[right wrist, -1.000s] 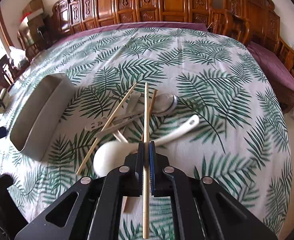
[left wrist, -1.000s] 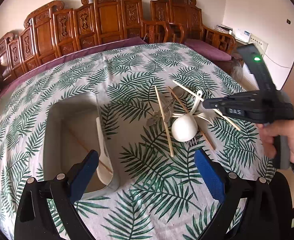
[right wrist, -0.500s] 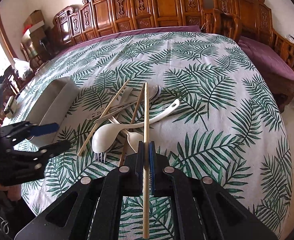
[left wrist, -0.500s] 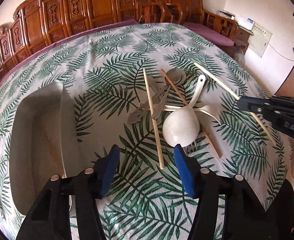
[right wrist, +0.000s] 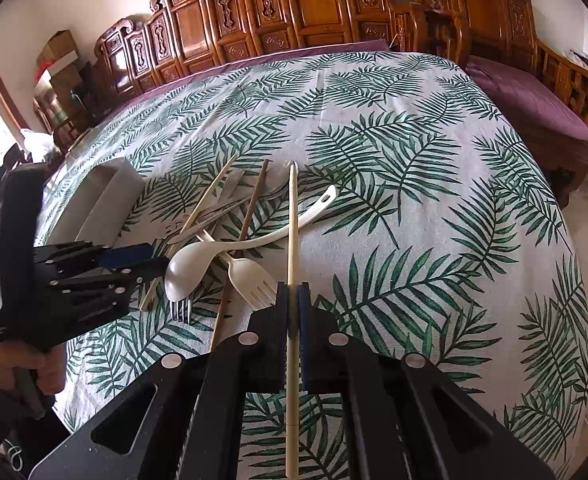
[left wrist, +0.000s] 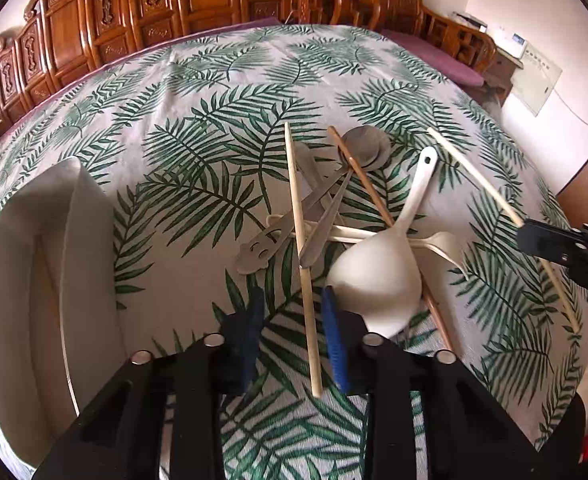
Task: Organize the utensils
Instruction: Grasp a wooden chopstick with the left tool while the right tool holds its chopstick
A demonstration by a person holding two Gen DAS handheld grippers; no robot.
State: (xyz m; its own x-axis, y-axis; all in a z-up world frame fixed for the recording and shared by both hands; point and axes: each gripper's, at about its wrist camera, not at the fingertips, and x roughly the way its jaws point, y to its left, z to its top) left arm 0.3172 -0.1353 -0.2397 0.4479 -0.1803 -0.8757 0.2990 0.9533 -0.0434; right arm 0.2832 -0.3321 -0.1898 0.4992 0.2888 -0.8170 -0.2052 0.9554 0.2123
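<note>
Beside pile (left wrist: 334, 216), bare tablecloth (right wrist: 434, 208) toward right edge.

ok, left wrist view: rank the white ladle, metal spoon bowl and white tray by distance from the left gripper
1. white ladle: bowl just right of the left gripper.
2. white tray: far left.
3. metal spoon bowl: at the pile's far end.

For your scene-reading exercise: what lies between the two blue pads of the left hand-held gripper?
In the left wrist view, a pale wooden chopstick runs lengthwise between the left hand-held gripper's pads, which have just been closing and are not yet pressing on it; patterned tablecloth lies beneath.
</note>
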